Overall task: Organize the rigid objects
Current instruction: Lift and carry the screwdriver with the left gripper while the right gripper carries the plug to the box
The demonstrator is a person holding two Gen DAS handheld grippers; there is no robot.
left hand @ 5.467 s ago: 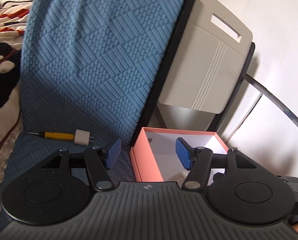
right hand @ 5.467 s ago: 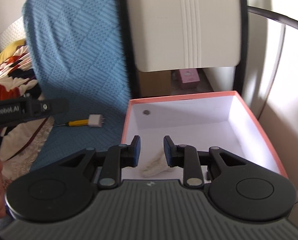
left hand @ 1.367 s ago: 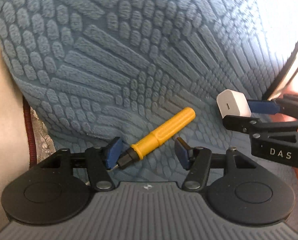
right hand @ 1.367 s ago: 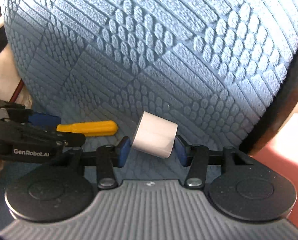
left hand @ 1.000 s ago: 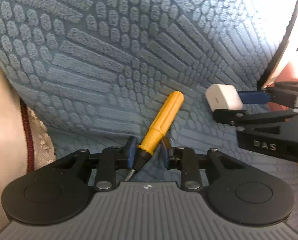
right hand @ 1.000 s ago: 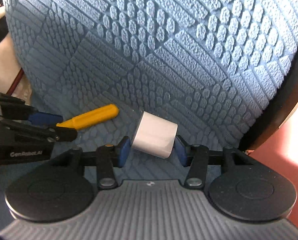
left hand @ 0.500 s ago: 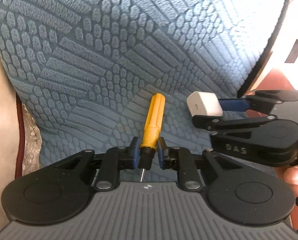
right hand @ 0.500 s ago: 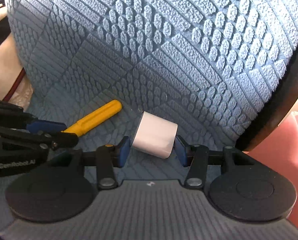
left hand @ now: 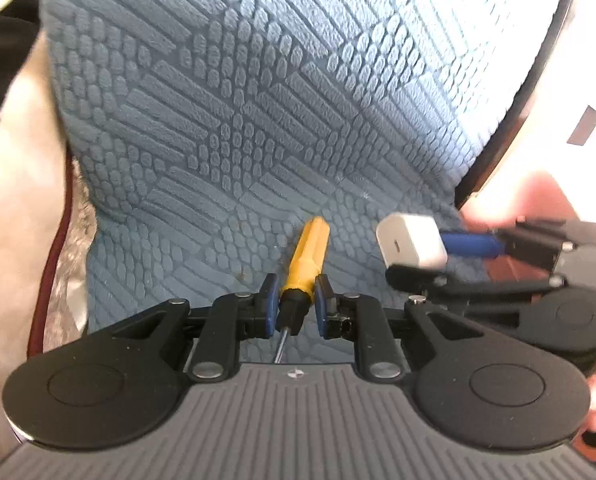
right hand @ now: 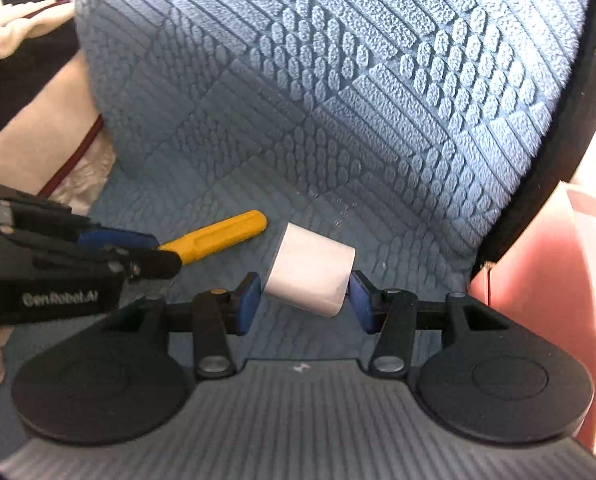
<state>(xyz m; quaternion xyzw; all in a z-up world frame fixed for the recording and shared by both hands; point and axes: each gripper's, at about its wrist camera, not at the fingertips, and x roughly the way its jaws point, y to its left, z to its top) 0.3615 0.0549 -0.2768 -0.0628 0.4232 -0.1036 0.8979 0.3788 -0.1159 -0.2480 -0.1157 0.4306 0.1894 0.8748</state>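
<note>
My left gripper (left hand: 295, 300) is shut on a yellow-handled screwdriver (left hand: 306, 254), gripping near the black collar, handle pointing away, metal shaft toward me. It holds it just above the blue textured chair cover (left hand: 237, 120). My right gripper (right hand: 306, 296) is shut on a white charger plug (right hand: 310, 276), also off the cover. In the left wrist view the plug (left hand: 412, 246) shows to the right in the other gripper's fingers (left hand: 470, 244). In the right wrist view the screwdriver (right hand: 217, 236) shows at left.
A pink box (right hand: 546, 280) stands to the right of the chair, past its black frame (right hand: 558, 160). Beige bedding (left hand: 9, 220) lies to the left of the chair. The chair back rises straight ahead.
My left gripper closed on the screwdriver and turned it to point away. Both grippers have lifted and drawn back a little, and the pink box comes into view at right.
</note>
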